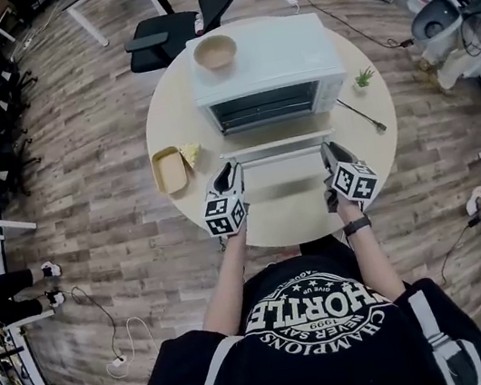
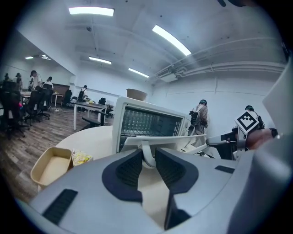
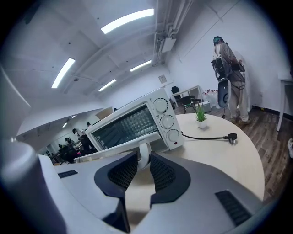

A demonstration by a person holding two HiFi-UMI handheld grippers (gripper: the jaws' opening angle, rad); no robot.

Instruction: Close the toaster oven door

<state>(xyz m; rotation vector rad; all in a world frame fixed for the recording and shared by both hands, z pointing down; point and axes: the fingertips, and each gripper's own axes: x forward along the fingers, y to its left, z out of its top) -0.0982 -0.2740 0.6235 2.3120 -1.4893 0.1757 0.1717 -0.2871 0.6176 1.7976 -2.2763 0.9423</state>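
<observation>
Head view: working across the round table [image 1: 172,107], a shallow tray [image 1: 168,174] with a bit of food sits at about nine o'clock. The white toaster oven [image 1: 265,67] stands past the middle towards twelve, with a bowl [image 1: 215,51] on its roof. Its door [image 1: 277,149] is dropped open towards me, and the dark cavity behind it is exposed.

My left gripper [image 1: 232,167] is at the door's seven o'clock corner. In the left gripper view its jaws are clenched on the left post of the door handle [image 2: 183,137], and the white post is pinched between the dark pads.

My right gripper [image 1: 330,149] mirrors it at the door's five o'clock corner. In the right gripper view its jaws are likewise clamped on the handle's right post, just below the oven's three knobs. Off towards two and three o'clock, a small potted plant [image 1: 364,77] and a loose plug [image 1: 380,126] on its cord lie well clear.

As I read it, the grasp is made and the swing-up is the step in hand, with the door far from shut. Next I need to carry both hands up and away from me in one arc about the bottom hinge. They should stay level with each other so the door doesn't twist. I then press until the door seats against the oven face, and only after that let go.
</observation>
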